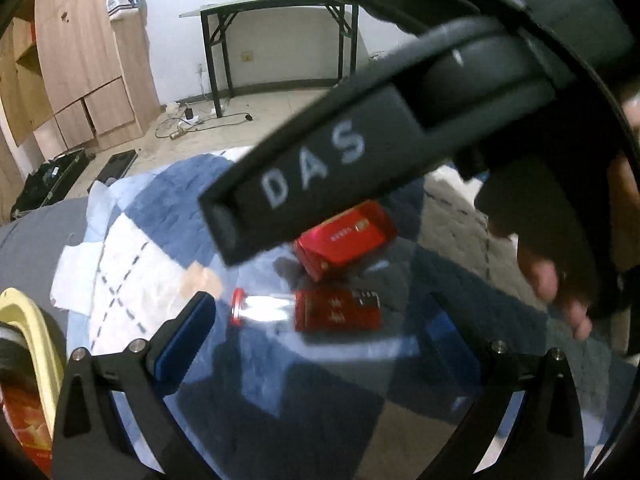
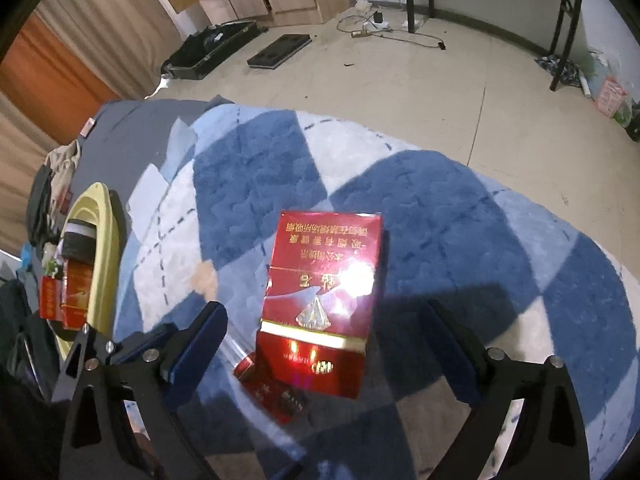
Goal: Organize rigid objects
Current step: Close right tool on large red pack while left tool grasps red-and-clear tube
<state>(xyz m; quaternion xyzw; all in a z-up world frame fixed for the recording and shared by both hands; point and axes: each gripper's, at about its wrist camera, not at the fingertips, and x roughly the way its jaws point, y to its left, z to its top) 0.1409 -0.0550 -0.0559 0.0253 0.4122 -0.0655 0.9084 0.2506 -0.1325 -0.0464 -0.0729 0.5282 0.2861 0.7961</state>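
Two red cigarette packs lie on the blue-and-white checked blanket (image 2: 248,168). In the right wrist view the larger red pack (image 2: 320,300) sits between the wide-apart fingers of my right gripper (image 2: 328,340), which is open; the pads do not touch it. A second red pack (image 2: 272,392) pokes out from under its near edge. In the left wrist view the tilted pack (image 1: 346,236) lies just beyond the flat pack (image 1: 338,312), beside a clear shiny piece with a red end (image 1: 240,306). My left gripper (image 1: 320,320) hangs open above them, holding nothing.
A yellow basket (image 2: 100,240) holding red boxes stands at the blanket's left edge, seen as yellow basket rim (image 1: 28,316) in the left view. The right gripper's black housing (image 1: 320,172) and a hand (image 1: 560,280) block the upper right. Black cases (image 2: 212,52) lie on the floor.
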